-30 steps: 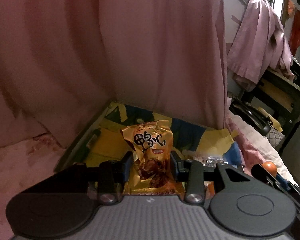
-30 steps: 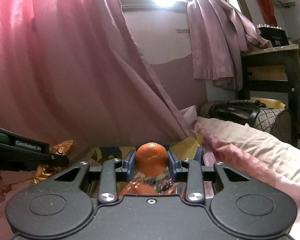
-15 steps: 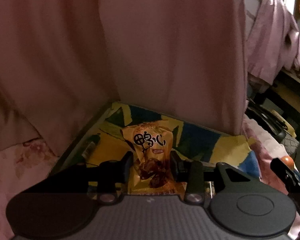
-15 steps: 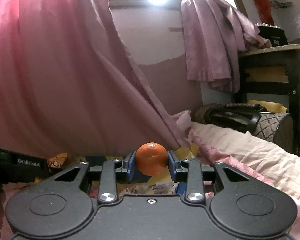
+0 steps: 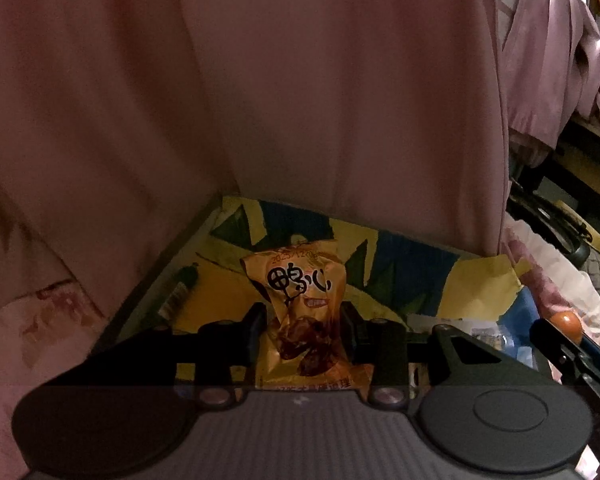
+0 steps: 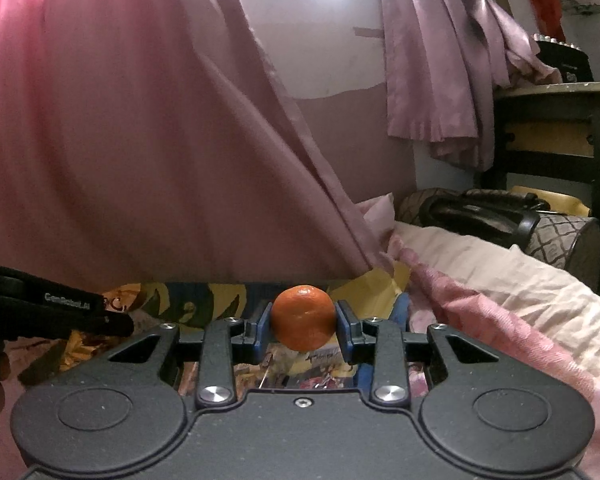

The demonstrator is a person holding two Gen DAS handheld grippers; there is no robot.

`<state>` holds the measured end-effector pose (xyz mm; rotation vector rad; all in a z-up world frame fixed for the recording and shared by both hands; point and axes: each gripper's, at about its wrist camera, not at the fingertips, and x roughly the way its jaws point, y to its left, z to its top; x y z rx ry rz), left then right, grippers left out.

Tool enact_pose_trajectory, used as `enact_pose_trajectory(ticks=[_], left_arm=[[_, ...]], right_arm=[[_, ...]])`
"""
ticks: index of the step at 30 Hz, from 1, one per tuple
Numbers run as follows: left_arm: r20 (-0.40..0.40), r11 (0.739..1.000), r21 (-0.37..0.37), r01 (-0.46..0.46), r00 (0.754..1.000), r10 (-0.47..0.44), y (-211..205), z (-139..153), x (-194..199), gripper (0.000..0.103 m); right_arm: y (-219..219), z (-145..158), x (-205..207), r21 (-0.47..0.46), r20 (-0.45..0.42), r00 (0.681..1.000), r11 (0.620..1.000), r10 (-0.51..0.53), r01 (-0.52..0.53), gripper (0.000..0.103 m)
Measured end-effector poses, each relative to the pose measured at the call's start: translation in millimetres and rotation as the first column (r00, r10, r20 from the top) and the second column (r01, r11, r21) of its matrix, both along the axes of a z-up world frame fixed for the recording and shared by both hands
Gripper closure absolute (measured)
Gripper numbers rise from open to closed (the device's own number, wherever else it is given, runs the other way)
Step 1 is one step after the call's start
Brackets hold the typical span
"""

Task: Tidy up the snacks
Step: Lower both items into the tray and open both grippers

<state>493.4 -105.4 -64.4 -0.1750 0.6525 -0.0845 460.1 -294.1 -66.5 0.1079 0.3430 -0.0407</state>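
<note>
My left gripper point(image 5: 303, 326) is shut on an orange snack packet point(image 5: 302, 300) with black lettering, held upright over a yellow, blue and green patterned box point(image 5: 404, 276). My right gripper point(image 6: 303, 326) is shut on a small orange tangerine point(image 6: 303, 316), pinched between its blue pads above the same patterned box point(image 6: 204, 300). In the left wrist view the tangerine point(image 5: 566, 322) and the right gripper's body show at the far right. The left gripper's black body point(image 6: 48, 312) shows at the left of the right wrist view.
A pink curtain point(image 5: 300, 100) hangs right behind the box. Several small wrapped snacks point(image 5: 480, 334) lie in the box's right part. Pink and cream bedding point(image 6: 500, 280) spreads to the right, with a dark bag point(image 6: 492, 216) and a dark table point(image 6: 560, 132) beyond.
Both grippers have moved closer to the curtain and sunk a little over the box; more of the box's patterned floor shows. Each still holds its item.
</note>
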Motion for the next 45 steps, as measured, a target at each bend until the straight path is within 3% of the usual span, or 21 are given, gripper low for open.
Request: enact_pose_trajectory(ticks=[23, 31, 37, 39, 43, 45], left_arm=[[0.039, 0.994, 0.08, 0.079, 0.996, -0.082, -19, -12, 0, 0.057], [0.025, 0.996, 0.064, 0.068, 0.997, -0.069, -19, -14, 1, 0.05], [0.028, 0.996, 0.063, 0.056, 0.998, -0.058, -20, -11, -7, 0.032], [0.039, 0.997, 0.065, 0.049, 0.998, -0.051, -20, -8, -12, 0.021], [0.065, 0.998, 0.051, 0.032, 0.997, -0.035, -19, 5, -23, 0.014], [0.087, 0.999, 0.049, 0.008, 0.996, -0.013, -17, 13, -31, 0.003]], right_arm=[[-1, -31, 7, 0.035, -0.036, 0.999, 0.999, -0.019, 0.02, 0.067], [-3, -32, 7, 0.036, -0.034, 0.999, 0.999, -0.03, 0.031, 0.055], [-6, -27, 3, 0.049, -0.04, 0.998, 0.998, -0.042, 0.044, 0.043], [-5, -23, 1, 0.048, -0.034, 0.999, 0.998, -0.042, 0.044, 0.039], [-3, -10, -8, 0.056, -0.015, 0.999, 0.997, -0.044, 0.045, 0.027], [-2, -2, -16, 0.06, -0.007, 0.999, 0.997, -0.05, 0.05, 0.023]])
